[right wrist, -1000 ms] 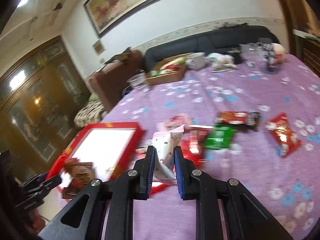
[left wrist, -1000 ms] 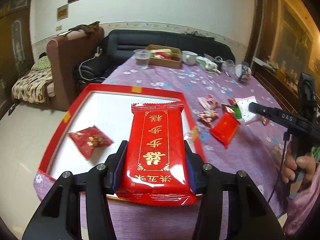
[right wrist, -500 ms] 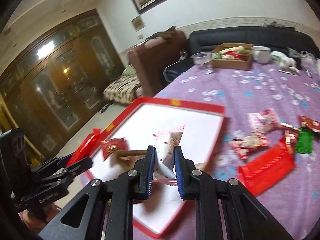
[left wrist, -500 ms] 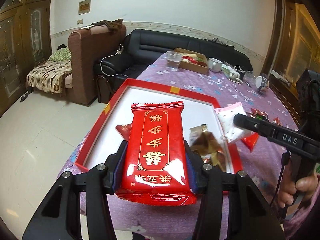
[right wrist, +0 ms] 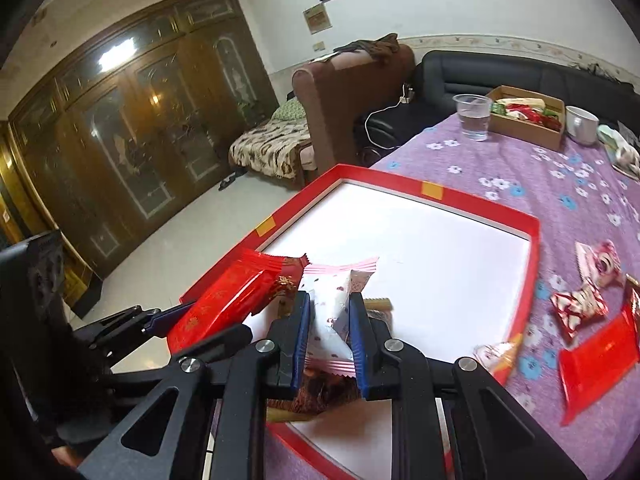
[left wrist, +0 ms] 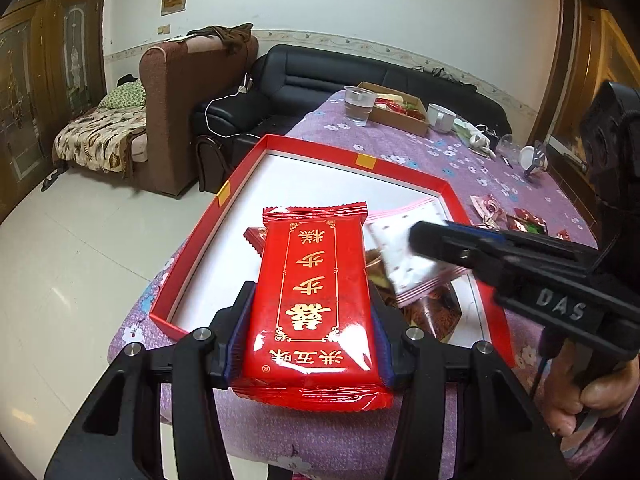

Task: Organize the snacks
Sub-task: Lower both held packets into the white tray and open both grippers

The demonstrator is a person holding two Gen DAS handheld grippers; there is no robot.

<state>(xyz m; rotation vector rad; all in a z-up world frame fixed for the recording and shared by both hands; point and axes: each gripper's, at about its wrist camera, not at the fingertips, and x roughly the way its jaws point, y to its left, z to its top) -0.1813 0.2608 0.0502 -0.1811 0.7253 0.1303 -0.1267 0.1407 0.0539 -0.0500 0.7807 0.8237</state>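
Note:
A red tray (left wrist: 400, 171) (right wrist: 472, 202) with a white floor lies on the purple flowered tablecloth. My left gripper (left wrist: 312, 312) is shut on a long red snack pack with gold lettering (left wrist: 316, 300) (right wrist: 236, 300), held over the tray's near end. My right gripper (right wrist: 329, 320) is shut on a white and pink wrapped snack (right wrist: 334, 304) (left wrist: 404, 252), just right of the red pack and above the tray. Under both, a small red packet (left wrist: 254, 236) and a brown packet (left wrist: 434, 312) (right wrist: 320, 392) lie in the tray.
Loose wrapped snacks (right wrist: 580, 304) and a red pack (right wrist: 596, 356) lie on the cloth right of the tray. Farther back stand a plastic cup (right wrist: 473, 117), a cardboard box of snacks (right wrist: 528, 116) and a white mug (right wrist: 582, 124). Sofas and floor lie beyond the table's left edge.
My right gripper carried the white and pink snack leftward from the loose pile to over the tray, close beside the left gripper. The left gripper drifted a little nearer the tray, still gripping the red pack.

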